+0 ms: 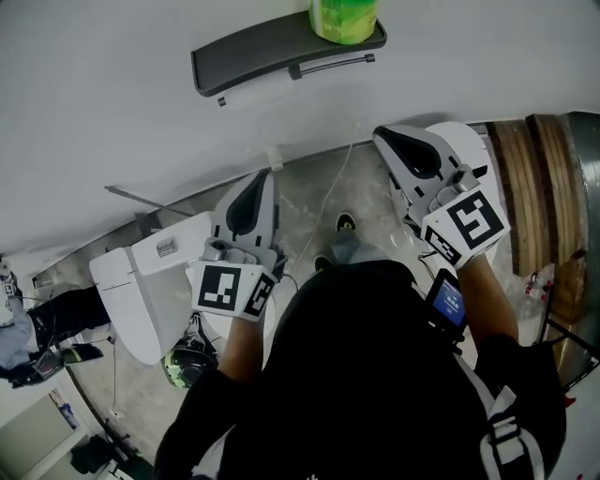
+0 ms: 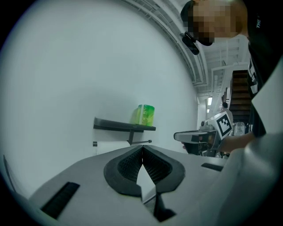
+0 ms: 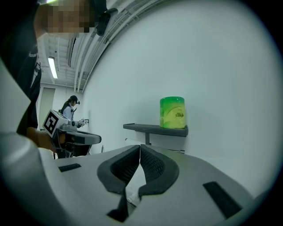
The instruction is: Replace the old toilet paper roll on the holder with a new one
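A green-wrapped new roll (image 1: 345, 19) stands on a dark grey wall shelf (image 1: 272, 49); a thin holder bar (image 1: 333, 64) sticks out below the shelf. I cannot make out an old roll against the white wall. My left gripper (image 1: 265, 176) and right gripper (image 1: 380, 133) both point at the wall below the shelf, short of it, shut and empty. In the left gripper view the shut gripper (image 2: 142, 148) sits under the shelf (image 2: 124, 126) and green roll (image 2: 145, 114). In the right gripper view the gripper (image 3: 140, 146) is shut, with the green roll (image 3: 172, 112) up and to the right.
A white toilet (image 1: 141, 281) stands on the floor at the left. A wooden and metal rounded structure (image 1: 539, 178) is at the right. A cable (image 1: 328, 202) runs down the floor between the grippers. Another person (image 3: 70, 107) stands far off along the wall.
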Motion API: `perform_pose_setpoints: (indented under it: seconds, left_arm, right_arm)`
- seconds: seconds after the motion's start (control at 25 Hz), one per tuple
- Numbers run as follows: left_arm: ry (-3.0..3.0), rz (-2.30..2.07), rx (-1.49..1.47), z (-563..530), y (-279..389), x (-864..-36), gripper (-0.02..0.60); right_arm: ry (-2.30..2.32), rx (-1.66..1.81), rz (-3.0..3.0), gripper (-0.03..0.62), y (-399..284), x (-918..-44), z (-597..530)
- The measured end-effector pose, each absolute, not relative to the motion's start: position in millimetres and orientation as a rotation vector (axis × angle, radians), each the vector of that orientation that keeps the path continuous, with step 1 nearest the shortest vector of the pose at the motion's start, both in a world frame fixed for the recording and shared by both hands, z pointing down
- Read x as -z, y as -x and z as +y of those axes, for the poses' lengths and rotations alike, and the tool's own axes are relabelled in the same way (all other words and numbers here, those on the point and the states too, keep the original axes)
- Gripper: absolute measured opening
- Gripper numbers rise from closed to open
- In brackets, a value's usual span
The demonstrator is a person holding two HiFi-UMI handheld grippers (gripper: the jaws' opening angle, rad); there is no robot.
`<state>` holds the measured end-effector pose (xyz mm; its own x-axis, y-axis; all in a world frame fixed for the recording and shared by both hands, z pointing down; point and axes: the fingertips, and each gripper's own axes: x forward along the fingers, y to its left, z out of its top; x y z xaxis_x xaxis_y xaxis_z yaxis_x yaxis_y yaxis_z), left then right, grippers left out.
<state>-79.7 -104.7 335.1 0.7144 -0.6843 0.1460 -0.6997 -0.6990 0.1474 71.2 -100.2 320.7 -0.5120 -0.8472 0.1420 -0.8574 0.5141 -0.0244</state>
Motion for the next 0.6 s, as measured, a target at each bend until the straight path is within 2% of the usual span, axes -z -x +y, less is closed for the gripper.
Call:
perform_pose_setpoints:
  seconds: [0.6]
  left_arm:
    - [-2.781,-1.277,-0.28,-185,49,-338,0.023]
  right_arm:
    - [-1.354,-0.231,-2.707,0.017,-94,-335,-166]
